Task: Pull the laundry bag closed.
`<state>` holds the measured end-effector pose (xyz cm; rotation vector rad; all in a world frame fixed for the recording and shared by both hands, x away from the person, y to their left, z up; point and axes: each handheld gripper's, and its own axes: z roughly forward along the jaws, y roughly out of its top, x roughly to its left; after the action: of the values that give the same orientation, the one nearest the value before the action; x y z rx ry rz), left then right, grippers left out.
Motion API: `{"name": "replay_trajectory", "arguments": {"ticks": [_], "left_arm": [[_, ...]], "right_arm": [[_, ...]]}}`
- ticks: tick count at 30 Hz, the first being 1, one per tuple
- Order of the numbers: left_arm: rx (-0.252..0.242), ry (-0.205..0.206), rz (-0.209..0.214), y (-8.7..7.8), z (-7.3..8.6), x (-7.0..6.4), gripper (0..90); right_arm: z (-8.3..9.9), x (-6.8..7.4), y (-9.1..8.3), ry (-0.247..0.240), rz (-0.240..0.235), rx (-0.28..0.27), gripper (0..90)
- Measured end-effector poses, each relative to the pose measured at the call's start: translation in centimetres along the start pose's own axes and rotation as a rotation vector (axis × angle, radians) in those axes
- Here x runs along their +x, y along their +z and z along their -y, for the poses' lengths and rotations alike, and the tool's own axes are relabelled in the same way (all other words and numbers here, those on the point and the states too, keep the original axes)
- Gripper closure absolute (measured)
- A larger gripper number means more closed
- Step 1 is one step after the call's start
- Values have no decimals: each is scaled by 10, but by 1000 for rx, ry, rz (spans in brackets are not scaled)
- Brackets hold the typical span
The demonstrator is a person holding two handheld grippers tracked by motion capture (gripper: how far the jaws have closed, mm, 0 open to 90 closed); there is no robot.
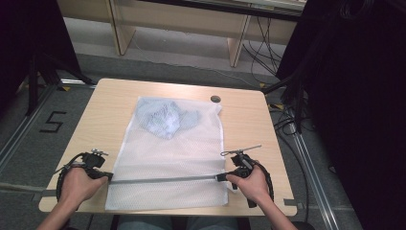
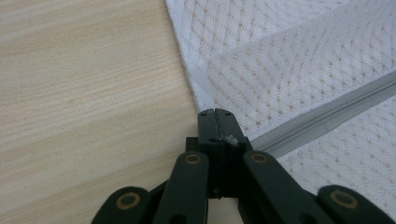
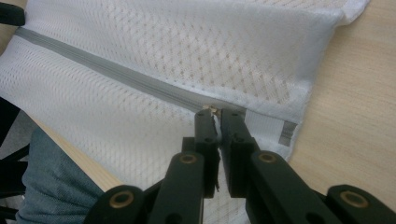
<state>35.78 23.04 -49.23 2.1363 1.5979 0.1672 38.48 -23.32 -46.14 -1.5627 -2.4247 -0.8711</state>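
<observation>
While both grippers sit at opposite ends of the zipper, findings are as follows.

Item: white mesh laundry bag (image 1: 167, 158) lying flat on the wooden table (image 1: 244, 129), near edge overhanging slightly toward the person; light blue garment (image 1: 165, 120) bunched inside at the far end.

Zipper: grey zipper (image 1: 165, 180) runs straight across the bag's near end, from edge to edge.

Left gripper: left gripper (image 1: 108, 176) has jaws pressed together on the zipper's left end at the bag's seam; a scrap of grey-white material shows at the jaw edge in the left gripper view (image 2: 215, 122).

Right gripper: right gripper (image 1: 221, 178) has jaws narrowed on the small brass zipper pull (image 3: 212, 109), close to the grey end tab.

Progress: garment is inside; zipper looks shut along its visible length, so closing appears finished or nearly so. Probably only the last bit beside the tab, and letting go, is left.

View differences: high view gives the whole layout and the garment; right gripper view alone shows the pull, plus a denim-clad leg (image 3: 51, 186) below the table edge; left gripper view shows the seam grip.

Caveat: whether the pull has fully reached the stop cannot be confirmed at this sharpness.
</observation>
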Motion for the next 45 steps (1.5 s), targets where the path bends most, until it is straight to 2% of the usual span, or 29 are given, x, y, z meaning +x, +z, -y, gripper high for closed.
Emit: {"name": "replay_trajectory", "arguments": {"ticks": [1, 4, 5, 7, 12, 13, 24, 25, 26, 31, 32, 41, 45], "left_arm": [[0, -1, 0, 0, 0, 0, 900], [-1, 1, -3, 0, 0, 0, 899], [-30, -12, -3, 2, 1, -1, 900], [0, -1, 1, 0, 0, 0, 900], [0, -1, 1, 0, 0, 0, 900], [1, 0, 1, 0, 0, 0, 900], [1, 1, 2, 0, 0, 0, 900], [1, 1, 1, 0, 0, 0, 900], [1, 1, 2, 0, 0, 0, 900], [2, 1, 2, 0, 0, 0, 900], [2, -1, 4, 0, 0, 0, 900], [2, -2, 3, 0, 0, 0, 900], [1, -4, 3, 0, 0, 0, 900]], "right_arm": [[0, -1, 0, -8, -4, 2, 868], [1, 0, -1, 11, 4, -2, 868], [1, -1, -1, 11, -1, -1, 868], [1, -2, -1, 4, 4, 1, 868], [1, -2, -1, 13, 13, 2, 868], [2, -3, -1, -2, 1, 7, 868], [2, -3, -2, 22, 8, 2, 868], [3, -4, -2, 6, 9, 4, 868], [3, -4, -2, 20, 13, -2, 868], [2, -5, -3, 13, 9, 3, 868], [2, -5, -3, 25, 12, 3, 868], [3, -7, -4, 8, 3, 10, 868], [3, -7, -4, 25, 13, 13, 868]]}}
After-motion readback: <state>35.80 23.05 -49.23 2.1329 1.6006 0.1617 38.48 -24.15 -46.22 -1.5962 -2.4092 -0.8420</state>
